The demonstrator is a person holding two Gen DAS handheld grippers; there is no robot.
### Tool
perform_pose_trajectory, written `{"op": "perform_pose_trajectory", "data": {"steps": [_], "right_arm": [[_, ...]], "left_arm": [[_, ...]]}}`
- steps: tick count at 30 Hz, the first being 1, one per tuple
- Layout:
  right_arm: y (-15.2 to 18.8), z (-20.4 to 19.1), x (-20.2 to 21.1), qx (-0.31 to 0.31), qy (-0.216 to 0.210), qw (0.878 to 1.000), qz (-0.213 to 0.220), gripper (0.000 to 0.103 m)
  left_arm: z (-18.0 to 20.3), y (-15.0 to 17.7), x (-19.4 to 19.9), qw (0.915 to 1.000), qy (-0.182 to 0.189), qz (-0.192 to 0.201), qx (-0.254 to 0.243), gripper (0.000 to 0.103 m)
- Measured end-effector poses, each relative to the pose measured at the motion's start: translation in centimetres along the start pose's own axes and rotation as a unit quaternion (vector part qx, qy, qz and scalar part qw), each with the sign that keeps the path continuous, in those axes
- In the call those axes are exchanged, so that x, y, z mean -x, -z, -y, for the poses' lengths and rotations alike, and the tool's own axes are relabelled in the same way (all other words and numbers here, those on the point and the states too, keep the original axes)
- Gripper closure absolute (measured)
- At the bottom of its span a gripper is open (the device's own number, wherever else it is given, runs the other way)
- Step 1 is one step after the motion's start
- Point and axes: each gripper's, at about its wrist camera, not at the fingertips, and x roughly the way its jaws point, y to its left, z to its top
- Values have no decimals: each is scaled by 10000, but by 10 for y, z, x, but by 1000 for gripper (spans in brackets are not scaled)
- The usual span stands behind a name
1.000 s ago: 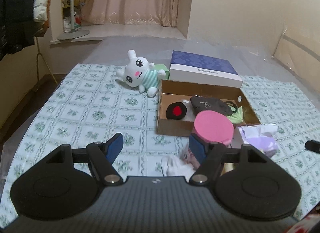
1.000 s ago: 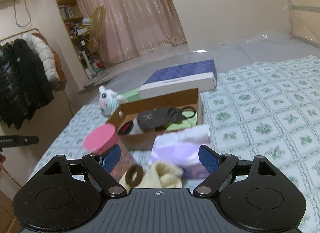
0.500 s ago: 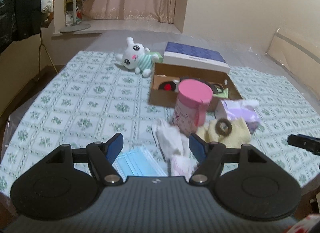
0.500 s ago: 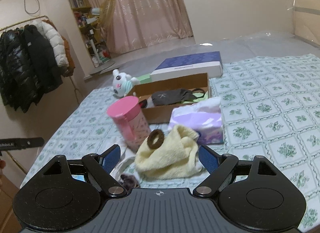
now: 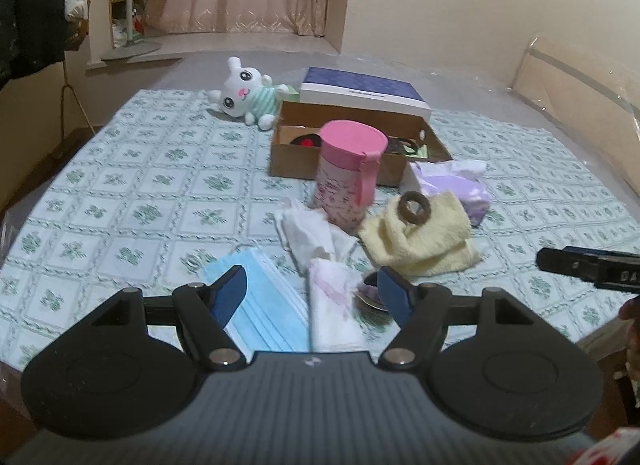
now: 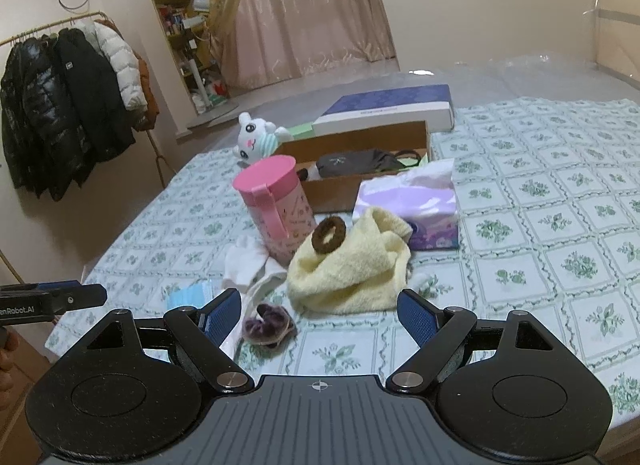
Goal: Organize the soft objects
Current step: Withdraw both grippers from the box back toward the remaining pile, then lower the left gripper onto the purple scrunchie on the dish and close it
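Note:
Soft things lie on the patterned cloth in front of a cardboard box. A yellow towel carries a brown hair tie. Beside it lie white socks, a blue face mask, a folded white cloth and a purple scrunchie. A plush bunny lies far left of the box. My left gripper is open above the mask and cloth. My right gripper is open before the towel.
A pink lidded cup stands between socks and towel. A purple tissue pack lies right of it. A blue-lidded flat box sits behind the cardboard box. Coats hang at the left.
Both grippers have pulled back toward the near edge of the bed, so the mask, socks, cloth and scrunchie have come into view. Both stay open.

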Motion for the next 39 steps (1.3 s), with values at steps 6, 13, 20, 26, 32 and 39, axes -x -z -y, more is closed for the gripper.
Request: {"op": "perform_pose_trajectory", "data": {"steps": [6, 13, 20, 26, 32, 39], "right_arm": [[11, -2, -2, 21, 8, 10000, -95, 18], [20, 1, -4, -62, 26, 9998, -191, 18], [26, 4, -7, -114, 62, 9996, -239, 18], [29, 8, -12, -156, 91, 9995, -270, 18], [31, 15, -17, -244, 142, 9991, -309, 18], [33, 23, -25, -323, 174, 9986, -374, 18]], "left_arm": [[10, 11, -2, 9999, 112, -83, -67, 33], [19, 18, -6, 9996, 193, -48, -209, 35], [30, 23, -18, 9990, 308, -161, -277, 38], [41, 27, -32, 9981, 414, -266, -367, 39], [49, 29, -47, 9972, 481, -340, -454, 40], [57, 28, -67, 9963, 479, -444, -562, 40]]}}
